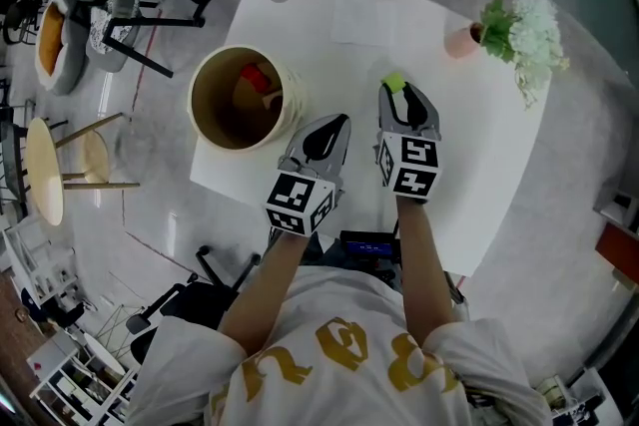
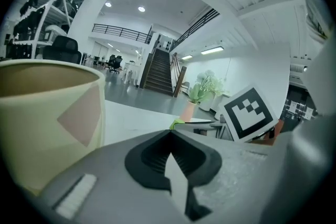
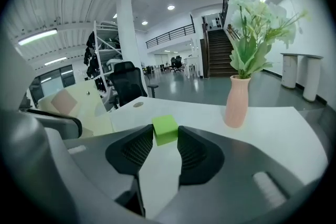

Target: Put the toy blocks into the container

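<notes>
Right gripper (image 3: 165, 131) jaws clamped on green cube (image 3: 166, 128), flat face up, left gripper (image 2: 170, 132) jaws closed, empty

Head view: overhead, steeply down on white table (image 1: 339, 65). Both gripper views: low, near tabletop, facing far. All share container (image 1: 296, 103), green block (image 1: 393, 82), pink vase (image 1: 461, 41).

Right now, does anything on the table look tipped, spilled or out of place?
Nothing stands out. The round cream container and pink flower vase stand upright; the right hand-held gripper grips a green toy cube.
</notes>
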### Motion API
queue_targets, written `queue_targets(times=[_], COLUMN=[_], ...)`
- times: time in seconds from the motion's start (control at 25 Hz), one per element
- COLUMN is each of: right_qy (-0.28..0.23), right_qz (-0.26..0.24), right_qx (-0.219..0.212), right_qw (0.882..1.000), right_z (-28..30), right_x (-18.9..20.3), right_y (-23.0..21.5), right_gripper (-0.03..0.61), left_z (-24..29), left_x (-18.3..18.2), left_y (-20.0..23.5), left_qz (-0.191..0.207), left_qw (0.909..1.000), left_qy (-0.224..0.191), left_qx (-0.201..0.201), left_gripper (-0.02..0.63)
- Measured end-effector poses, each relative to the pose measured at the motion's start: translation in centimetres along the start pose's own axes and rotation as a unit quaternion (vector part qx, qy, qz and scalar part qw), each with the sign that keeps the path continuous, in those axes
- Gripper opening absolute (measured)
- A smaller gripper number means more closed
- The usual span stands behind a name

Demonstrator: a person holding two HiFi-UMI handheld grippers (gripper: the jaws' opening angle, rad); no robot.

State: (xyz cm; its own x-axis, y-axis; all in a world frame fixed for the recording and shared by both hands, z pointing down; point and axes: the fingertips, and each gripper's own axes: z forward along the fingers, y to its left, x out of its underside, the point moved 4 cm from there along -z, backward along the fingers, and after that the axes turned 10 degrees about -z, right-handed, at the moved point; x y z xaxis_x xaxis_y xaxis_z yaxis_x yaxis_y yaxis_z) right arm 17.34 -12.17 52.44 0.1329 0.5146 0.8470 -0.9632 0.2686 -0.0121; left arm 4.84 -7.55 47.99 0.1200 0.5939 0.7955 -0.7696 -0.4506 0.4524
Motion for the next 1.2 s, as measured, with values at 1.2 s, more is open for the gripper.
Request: queue_targets(times=[1.2], right_qy=[-0.028], right_qz=[-0.018], right_qx=[-0.039], right_qw=[0.999], right_z=[-4.3], right_x=[-3.8], right_y=[3.6], right_gripper=[0.172], left_z=[-3.1], left_x=[-3.7], left_y=[-2.1], left_qz=[0.006], left_qw=[0.9995], left_qy=[-0.030], left_qx=[0.008], left_gripper=[0.000])
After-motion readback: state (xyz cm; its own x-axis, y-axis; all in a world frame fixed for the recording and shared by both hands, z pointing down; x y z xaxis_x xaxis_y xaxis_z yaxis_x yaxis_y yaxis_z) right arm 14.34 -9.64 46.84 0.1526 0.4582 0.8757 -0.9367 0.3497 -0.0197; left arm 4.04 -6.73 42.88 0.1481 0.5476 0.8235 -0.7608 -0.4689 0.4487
